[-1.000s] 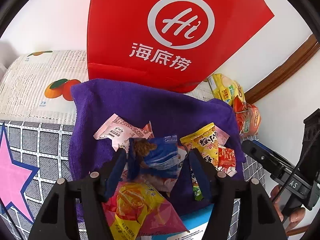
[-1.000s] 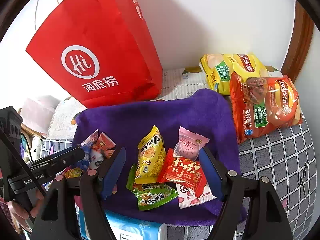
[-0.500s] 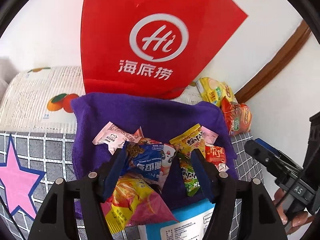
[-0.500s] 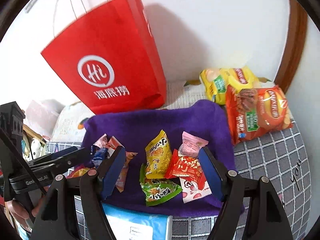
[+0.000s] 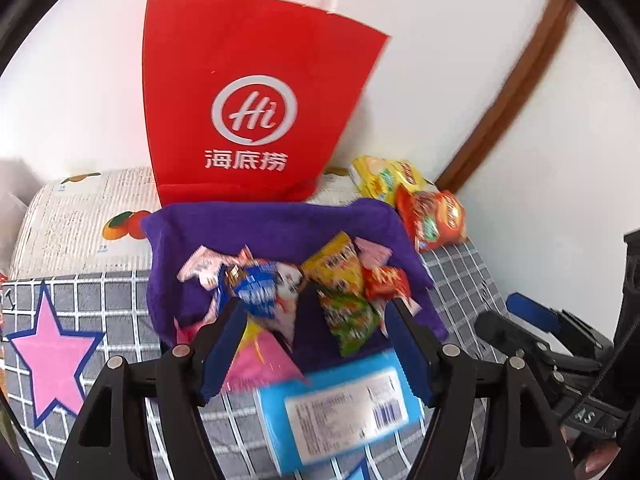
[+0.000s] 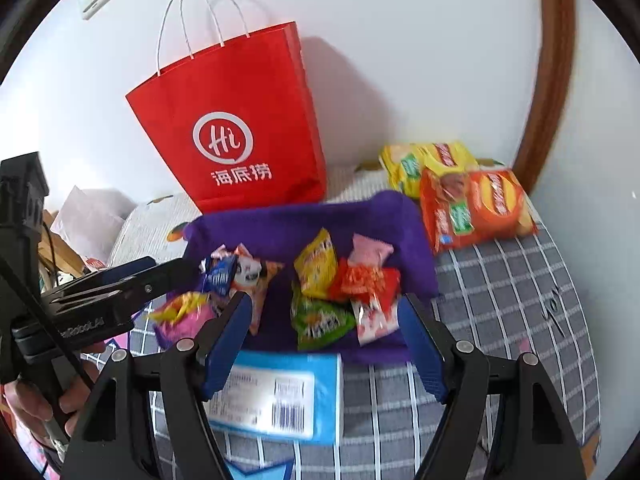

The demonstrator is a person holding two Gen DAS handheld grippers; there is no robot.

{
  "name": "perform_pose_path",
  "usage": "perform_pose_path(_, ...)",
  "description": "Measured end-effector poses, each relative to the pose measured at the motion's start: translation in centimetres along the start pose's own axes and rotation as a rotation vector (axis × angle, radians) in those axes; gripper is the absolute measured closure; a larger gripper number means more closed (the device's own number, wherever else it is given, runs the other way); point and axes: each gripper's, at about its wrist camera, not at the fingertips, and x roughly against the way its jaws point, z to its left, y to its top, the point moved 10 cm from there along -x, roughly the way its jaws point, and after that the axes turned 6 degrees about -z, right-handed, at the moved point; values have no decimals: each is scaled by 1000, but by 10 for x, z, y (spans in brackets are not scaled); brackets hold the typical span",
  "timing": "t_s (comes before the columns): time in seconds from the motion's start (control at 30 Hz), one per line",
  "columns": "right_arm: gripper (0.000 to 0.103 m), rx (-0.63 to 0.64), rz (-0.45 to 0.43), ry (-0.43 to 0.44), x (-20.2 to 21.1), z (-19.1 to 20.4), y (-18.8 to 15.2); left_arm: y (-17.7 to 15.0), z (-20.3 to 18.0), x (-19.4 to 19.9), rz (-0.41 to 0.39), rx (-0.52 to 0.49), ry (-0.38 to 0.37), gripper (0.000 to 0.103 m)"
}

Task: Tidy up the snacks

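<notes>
Several small snack packets lie on a purple cloth (image 5: 260,228) (image 6: 280,228): a blue cookie packet (image 5: 256,288) (image 6: 218,276), a yellow packet (image 5: 336,268) (image 6: 316,264), a green packet (image 5: 350,320) (image 6: 320,320), a red packet (image 6: 366,280) and a pink packet (image 6: 368,250). A red paper bag (image 5: 248,100) (image 6: 236,128) stands behind the cloth. My left gripper (image 5: 314,312) is open and empty above the cloth's near edge. My right gripper (image 6: 324,312) is open and empty over the green and red packets.
Yellow (image 6: 428,160) and orange (image 6: 476,208) chip bags lie at the back right by the wall. A blue tissue pack (image 5: 336,404) (image 6: 276,396) lies in front of the cloth. A grey checked cover (image 6: 500,300) spreads underneath. A pink star (image 5: 52,356) is at the left.
Both grippers have pulled back and up from the cloth, so the bag's top and handles and the blue tissue pack now show. Both stay open and empty.
</notes>
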Motion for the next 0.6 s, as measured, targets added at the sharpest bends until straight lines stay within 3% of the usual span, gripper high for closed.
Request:
perform_pose_path(0.07,27,-8,-9,-10,14,0,-8,-9,-7,19,-15,-24,-2,30)
perform_pose_path(0.2,15,-17,-34,-23,45,4,-29,-23,-16,58,-65,-51,9,21)
perform_pose_path(0.37,10,-6,-51,-46,79,10,-56,-49,-31,100,-104,-84,28,11)
perform_pose_path(0.6,2,29,-114,-86,124,8,-88,-84,-50,137,-145,-117,64,8)
